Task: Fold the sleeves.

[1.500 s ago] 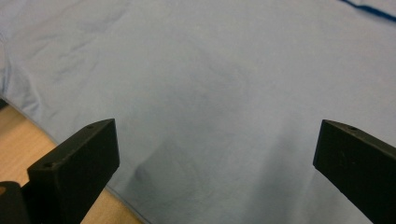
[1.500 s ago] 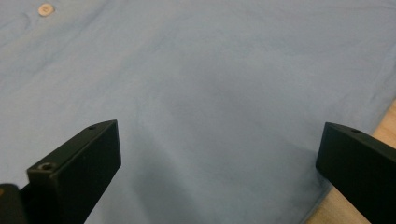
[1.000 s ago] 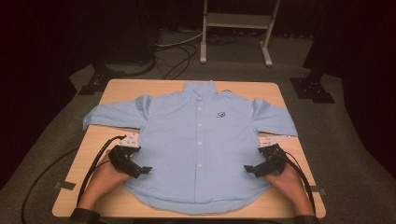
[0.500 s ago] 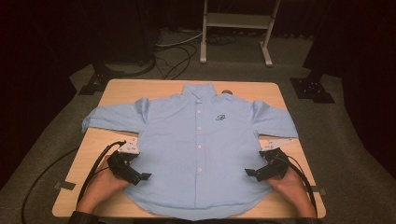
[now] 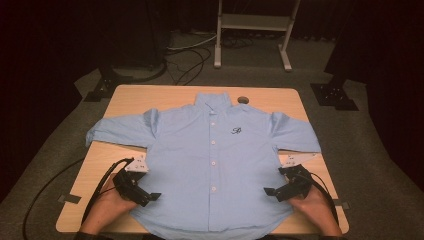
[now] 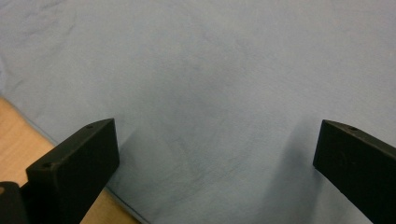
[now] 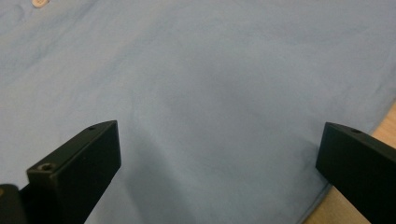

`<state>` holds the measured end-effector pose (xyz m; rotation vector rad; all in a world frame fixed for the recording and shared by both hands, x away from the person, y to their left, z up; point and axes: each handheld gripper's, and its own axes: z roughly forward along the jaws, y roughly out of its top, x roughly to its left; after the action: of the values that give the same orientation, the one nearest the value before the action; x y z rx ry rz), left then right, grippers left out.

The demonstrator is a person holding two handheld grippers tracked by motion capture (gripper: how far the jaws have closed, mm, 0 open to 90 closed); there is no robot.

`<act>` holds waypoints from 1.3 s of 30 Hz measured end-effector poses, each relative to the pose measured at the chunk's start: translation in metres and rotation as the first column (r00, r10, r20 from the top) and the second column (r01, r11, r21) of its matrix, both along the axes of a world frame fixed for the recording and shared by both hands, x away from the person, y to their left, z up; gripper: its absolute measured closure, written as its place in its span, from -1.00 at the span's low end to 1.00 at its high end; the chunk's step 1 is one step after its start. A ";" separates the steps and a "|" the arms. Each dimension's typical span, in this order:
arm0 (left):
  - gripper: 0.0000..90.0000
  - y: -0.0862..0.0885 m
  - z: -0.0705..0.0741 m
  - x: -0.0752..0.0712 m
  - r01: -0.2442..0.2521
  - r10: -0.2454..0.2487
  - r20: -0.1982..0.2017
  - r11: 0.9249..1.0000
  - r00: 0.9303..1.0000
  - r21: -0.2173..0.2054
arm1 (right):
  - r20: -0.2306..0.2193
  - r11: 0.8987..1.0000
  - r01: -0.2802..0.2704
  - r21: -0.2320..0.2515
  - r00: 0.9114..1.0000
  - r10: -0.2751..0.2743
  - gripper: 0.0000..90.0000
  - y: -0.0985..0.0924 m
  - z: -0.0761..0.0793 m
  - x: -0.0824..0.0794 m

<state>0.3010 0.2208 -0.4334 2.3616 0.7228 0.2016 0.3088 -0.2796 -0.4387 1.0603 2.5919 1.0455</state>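
A light blue buttoned shirt (image 5: 212, 165) lies flat, front up, on the wooden table (image 5: 165, 97), collar at the far side and sleeves spread. My left gripper (image 5: 150, 197) is open at the shirt's lower left edge, jaws over the fabric. My right gripper (image 5: 270, 191) is open at the lower right edge, also over the fabric. In the left gripper view the shirt (image 6: 210, 93) spans both jaws, its hem by bare wood (image 6: 18, 140). The right gripper view has the shirt (image 7: 210, 93) with a button (image 7: 39, 3) at top left; nothing is pinched.
Small white paper tags (image 5: 136, 165) (image 5: 295, 160) lie on the table beside each side of the shirt. A dark round hole (image 5: 243, 99) sits near the table's far edge. Beyond the table stand a metal frame (image 5: 252, 30), cables (image 5: 185, 55) and dark stand bases (image 5: 332, 95).
Both grippers have slid toward me and slightly inward along the shirt's lower sides. The shirt lies as before.
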 end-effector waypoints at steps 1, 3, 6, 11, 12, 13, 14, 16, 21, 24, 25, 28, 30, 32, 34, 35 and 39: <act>-1.00 0.000 0.000 -0.002 -0.002 0.002 -0.002 1.000 1.000 -0.002 | 0.001 1.000 0.000 -0.001 1.000 0.000 -1.00 0.000 0.000 -0.001; -1.00 0.000 0.000 -0.006 -0.005 0.005 -0.001 1.000 1.000 -0.003 | 0.001 1.000 0.001 -0.004 1.000 -0.001 -1.00 0.000 0.000 -0.003; -1.00 0.000 0.000 -0.012 -0.010 0.010 -0.001 1.000 1.000 -0.011 | -0.002 1.000 0.001 -0.005 1.000 -0.001 -1.00 0.001 0.000 -0.006; -1.00 0.001 -0.001 -0.021 -0.009 0.009 -0.003 1.000 1.000 -0.019 | -0.004 1.000 0.004 -0.008 1.000 -0.004 -1.00 0.001 0.000 -0.013; -1.00 0.001 -0.001 -0.023 -0.007 0.007 -0.004 1.000 1.000 -0.020 | -0.006 1.000 0.005 -0.007 1.000 -0.006 -1.00 0.001 0.000 -0.015; -1.00 0.001 -0.001 -0.023 -0.007 0.007 -0.004 1.000 1.000 -0.020 | -0.003 1.000 0.003 -0.006 1.000 -0.003 -1.00 0.001 0.000 -0.016; -1.00 0.002 -0.001 -0.026 -0.009 0.009 -0.004 1.000 1.000 -0.027 | -0.001 1.000 0.004 -0.004 1.000 -0.004 -1.00 0.001 0.000 -0.019; -1.00 0.002 -0.001 -0.030 -0.008 0.008 -0.005 1.000 1.000 -0.025 | -0.001 1.000 0.003 -0.002 1.000 -0.003 -1.00 0.001 0.000 -0.022; -1.00 0.002 -0.001 -0.037 -0.012 0.012 -0.005 1.000 1.000 -0.024 | -0.001 1.000 0.003 0.006 1.000 -0.003 -1.00 0.001 -0.001 -0.030; -1.00 0.001 -0.001 -0.043 -0.015 0.015 -0.001 1.000 1.000 -0.016 | -0.001 1.000 0.006 0.011 1.000 -0.006 -1.00 0.001 -0.001 -0.037; -1.00 0.001 -0.001 -0.043 -0.015 0.015 -0.001 1.000 1.000 -0.016 | -0.001 1.000 0.006 0.011 1.000 -0.006 -1.00 0.001 -0.001 -0.037; -1.00 0.000 -0.001 -0.043 -0.006 0.006 0.010 1.000 1.000 -0.002 | 0.002 1.000 0.006 0.013 1.000 -0.006 -1.00 0.001 -0.001 -0.039; -1.00 -0.001 -0.001 -0.041 0.002 -0.002 0.014 1.000 1.000 -0.006 | 0.003 1.000 0.005 0.015 1.000 -0.005 -1.00 0.000 -0.001 -0.039; -1.00 -0.002 0.000 -0.037 0.011 -0.011 0.018 1.000 1.000 -0.005 | 0.004 1.000 0.003 0.016 1.000 -0.003 -1.00 0.000 -0.001 -0.039; -1.00 -0.002 0.004 -0.032 0.015 -0.014 0.036 1.000 0.999 -0.008 | 0.002 1.000 0.004 0.018 1.000 -0.004 -1.00 0.000 -0.001 -0.039; -1.00 -0.002 0.007 -0.029 0.014 -0.013 0.044 1.000 0.999 -0.025 | 0.004 1.000 0.003 0.017 1.000 -0.003 -1.00 0.000 -0.001 -0.039; -1.00 0.002 0.013 -0.017 0.006 -0.003 0.056 0.999 0.998 -0.053 | 0.005 1.000 0.001 0.018 1.000 -0.001 -1.00 0.000 -0.001 -0.039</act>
<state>0.2845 0.2225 -0.4199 2.2982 0.6883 0.2426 0.2697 -0.2798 -0.4401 1.0614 2.5828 1.0715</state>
